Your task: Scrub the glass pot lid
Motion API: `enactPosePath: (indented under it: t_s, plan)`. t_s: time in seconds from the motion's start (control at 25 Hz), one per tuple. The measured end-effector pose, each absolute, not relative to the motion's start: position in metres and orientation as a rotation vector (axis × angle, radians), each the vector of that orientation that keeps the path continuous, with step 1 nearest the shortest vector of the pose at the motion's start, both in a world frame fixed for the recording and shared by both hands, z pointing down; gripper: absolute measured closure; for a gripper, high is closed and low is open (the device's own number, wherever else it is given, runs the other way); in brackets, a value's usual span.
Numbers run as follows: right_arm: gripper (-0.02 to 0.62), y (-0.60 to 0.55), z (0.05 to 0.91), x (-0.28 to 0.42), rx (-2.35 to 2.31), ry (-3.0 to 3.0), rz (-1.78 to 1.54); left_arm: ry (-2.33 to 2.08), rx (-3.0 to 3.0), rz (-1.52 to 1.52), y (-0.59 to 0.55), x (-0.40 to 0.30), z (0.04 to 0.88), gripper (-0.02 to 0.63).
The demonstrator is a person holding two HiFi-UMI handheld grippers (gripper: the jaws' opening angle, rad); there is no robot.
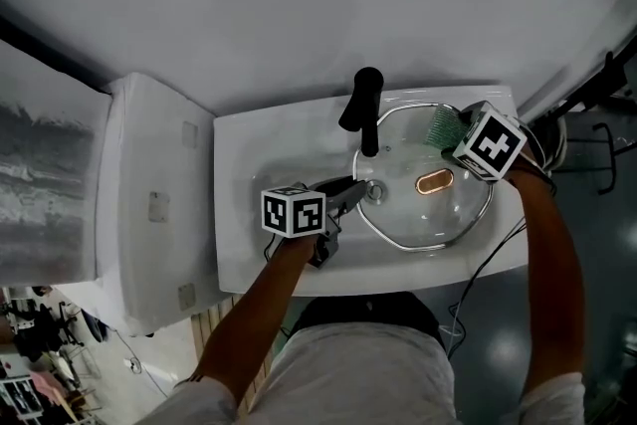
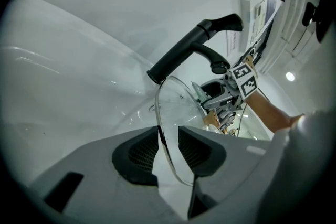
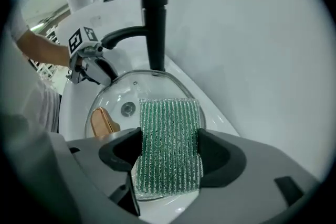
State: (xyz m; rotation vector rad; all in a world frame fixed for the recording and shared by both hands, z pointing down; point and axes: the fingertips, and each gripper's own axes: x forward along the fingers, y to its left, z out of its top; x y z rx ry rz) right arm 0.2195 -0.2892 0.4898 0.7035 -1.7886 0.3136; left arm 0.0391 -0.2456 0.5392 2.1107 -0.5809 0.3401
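Lid: the glass pot lid [image 1: 428,219] lies in the white sink [image 1: 239,214] under the black faucet [image 1: 363,109], its copper-coloured handle [image 1: 433,182] facing up and the drain showing through the glass.

Left gripper: the left gripper [image 2: 168,147] is clamped on the lid's left rim. The thin edge runs slantwise between the two dark pads, and I judge this to be a steadying hold.

Right gripper: the right gripper [image 3: 169,149] grasps a green scrub pad [image 3: 169,134] upright between its jaws, with the pad's free end sticking out past the fingertips.

Pad and lid: the head view puts the pad over the lid's far right edge, close to the faucet's base. Whether it actually presses on the glass I cannot tell.

Done so far: both tools are in place, with the lid secured on one side and the scrubber brought to it on the other. No foam, streaks or running water show, so nothing marks any area as already cleaned.

Left to do: judging from this, most of the scrubbing remains — the broad top face around the handle, the rim, and the underside, which is facing down into the basin.
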Motion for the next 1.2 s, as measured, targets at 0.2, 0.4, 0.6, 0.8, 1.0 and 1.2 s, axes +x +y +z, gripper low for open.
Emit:
enactPosePath:
  t_s: [0.2,0.4,0.6,0.8,1.0,1.2]
  plan:
    - [0.264,-0.278,0.494,0.264,0.9,-1.775,0.461,-0.581,2.106,0.34,-0.245,0.039,0.54,0.48]
    - [0.264,-0.265,0.478,0.264,1.042,-1.814,0.426,-0.599,2.095,0.334,-0.245,0.038,0.539,0.485]
    - [0.264,-0.228,0.429,0.213,1.123,-1.917,0.265,-0.623,2.088,0.327,-0.245,0.037,0.539,0.491]
    - [0.264,-0.186,0.414,0.155,1.061,-1.97,0.113,-0.645,2.088,0.318,-0.245,0.035,0.54,0.491]
    - [0.264,-0.158,0.441,0.095,0.908,-1.977,0.013,-0.642,2.101,0.312,-0.245,0.037,0.537,0.492]
    - [0.264,-0.147,0.486,0.065,0.77,-1.913,-0.083,-0.639,2.108,0.317,-0.245,0.038,0.537,0.492]
